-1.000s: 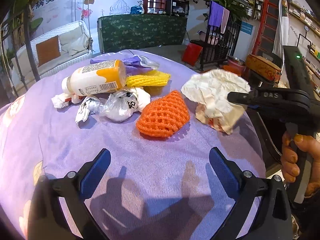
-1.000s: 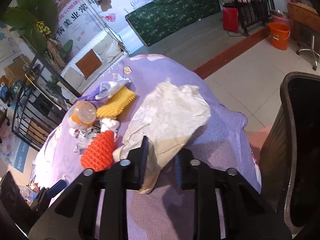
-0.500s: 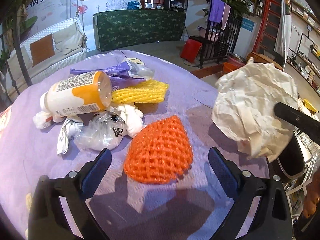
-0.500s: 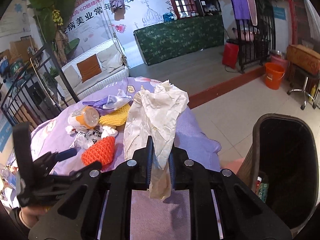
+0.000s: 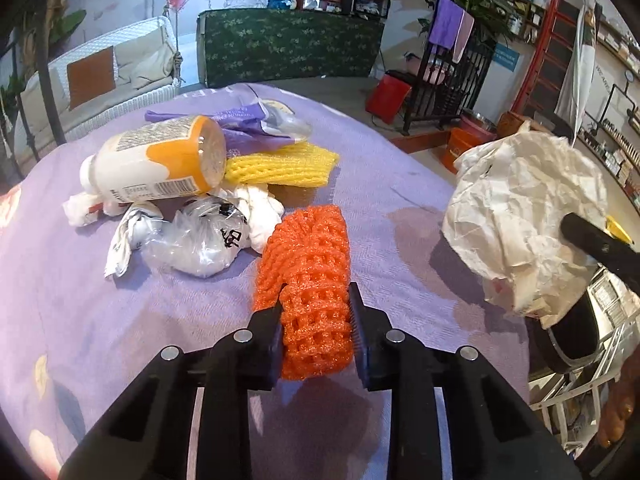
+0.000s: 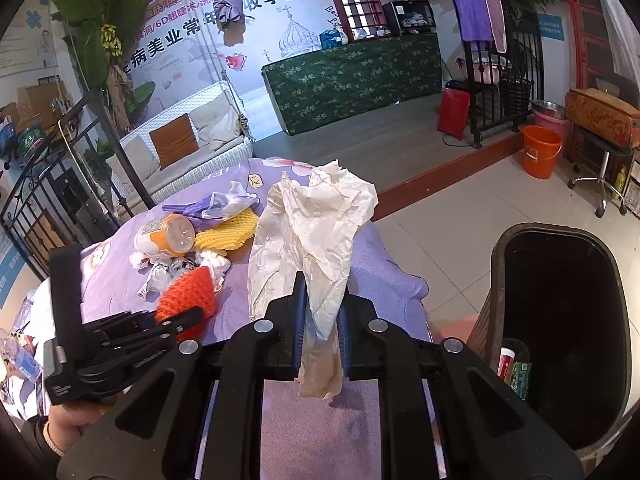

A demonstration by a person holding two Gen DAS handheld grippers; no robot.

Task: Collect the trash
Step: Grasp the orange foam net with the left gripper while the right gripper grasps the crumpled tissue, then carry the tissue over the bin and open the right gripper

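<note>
Left gripper [image 5: 316,312] has just snapped its jaws closed on the orange foam net [image 5: 310,276]. A second ago the jaws stood wide open over the cloth with nothing between them. Now both pads squeeze the near end of the net, and it bunches up between them. The net looks like it rests on the purple tablecloth [image 5: 100,320], so I think the lift comes next.

Right gripper [image 6: 322,326] is clamped tight on the crumpled paper [image 6: 312,232]. The paper hangs in the air, off the table. A second ago it was low by the cloth. The black bin [image 6: 560,320] stands on the floor just to the right, so the paper should go in there soon.

More trash waits on the cloth behind the net: a clear plastic bag [image 5: 192,240], a bottle [image 5: 156,164] lying on its side, a yellow foam net [image 5: 280,164] and a purple wrapper [image 5: 244,128].

Both grippers tip down toward the table. A hand [image 6: 76,420] holds the left one from below.
</note>
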